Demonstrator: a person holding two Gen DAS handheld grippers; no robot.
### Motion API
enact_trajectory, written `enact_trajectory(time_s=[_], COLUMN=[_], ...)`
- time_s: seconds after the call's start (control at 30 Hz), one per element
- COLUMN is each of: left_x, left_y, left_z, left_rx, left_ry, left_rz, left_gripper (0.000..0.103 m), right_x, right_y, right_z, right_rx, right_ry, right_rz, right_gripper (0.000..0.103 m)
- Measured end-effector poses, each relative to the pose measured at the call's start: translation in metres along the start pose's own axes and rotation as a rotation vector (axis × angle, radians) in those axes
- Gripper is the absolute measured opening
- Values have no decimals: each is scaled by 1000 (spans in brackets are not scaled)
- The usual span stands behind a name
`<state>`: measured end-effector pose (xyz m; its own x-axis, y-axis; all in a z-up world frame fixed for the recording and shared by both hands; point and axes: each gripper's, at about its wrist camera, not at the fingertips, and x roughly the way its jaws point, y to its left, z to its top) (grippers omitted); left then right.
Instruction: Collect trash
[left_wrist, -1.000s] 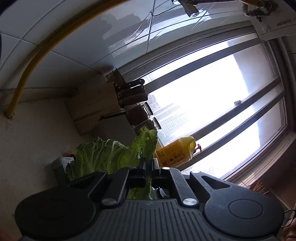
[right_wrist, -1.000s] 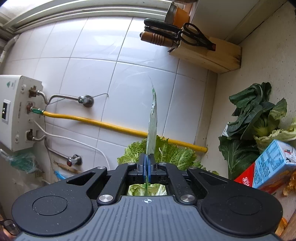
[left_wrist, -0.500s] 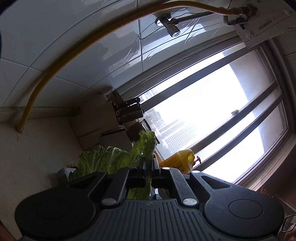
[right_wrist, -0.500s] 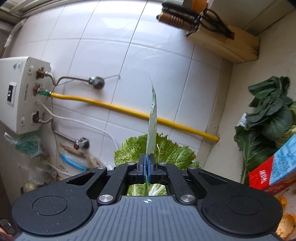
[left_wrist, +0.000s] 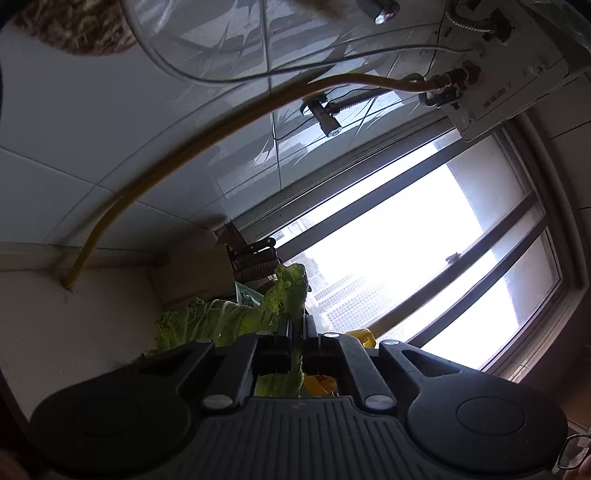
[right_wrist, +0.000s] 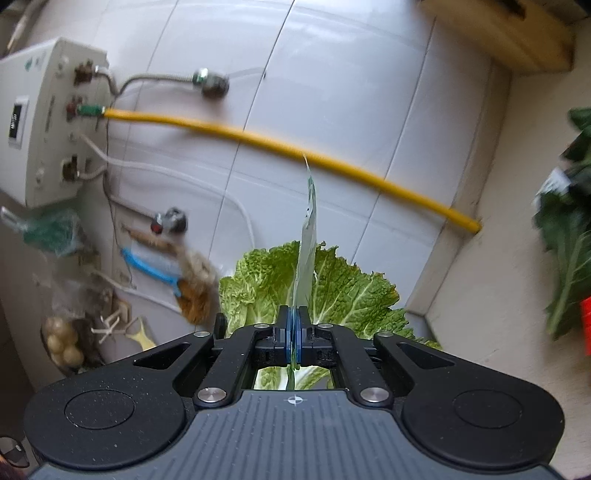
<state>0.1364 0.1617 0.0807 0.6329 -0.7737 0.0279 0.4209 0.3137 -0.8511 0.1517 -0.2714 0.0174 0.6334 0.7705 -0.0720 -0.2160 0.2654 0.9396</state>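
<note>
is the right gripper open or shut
Shut: the right gripper has its jaws pressed together on a thin plastic wrapper standing up between them.

We see a pale, green-tinted wrapper rising from our right tool, whose pads are blue on a black body. Behind it spreads a bright green cabbage leaf with white ribs. Beyond runs a yellow hose across glossy white tiles. Our left tool is black; its leaf is yellow-green.

Blown-out window backlights the left view (right view motion-blurred at edges).
</note>
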Motion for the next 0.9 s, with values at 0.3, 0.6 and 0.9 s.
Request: enact_trajectory(time_s=[0.3,0.6,0.9], left_x=[-68,-118,-136], left_y=[-2,16,56], left_z=[17,21,14], left_rx=[31,1,-101], left_ry=[-82,-154,-144], left_rz=[63,131,190], left_gripper=[3,3,3], right_x=[72,131,158], right_y=[5,-2,-26], right_z=[-24,-57,-85], right_rx=[19,55,106], right_ry=[125,255,312], right_rz=[56,61,-3], right_gripper=[5,5,5])
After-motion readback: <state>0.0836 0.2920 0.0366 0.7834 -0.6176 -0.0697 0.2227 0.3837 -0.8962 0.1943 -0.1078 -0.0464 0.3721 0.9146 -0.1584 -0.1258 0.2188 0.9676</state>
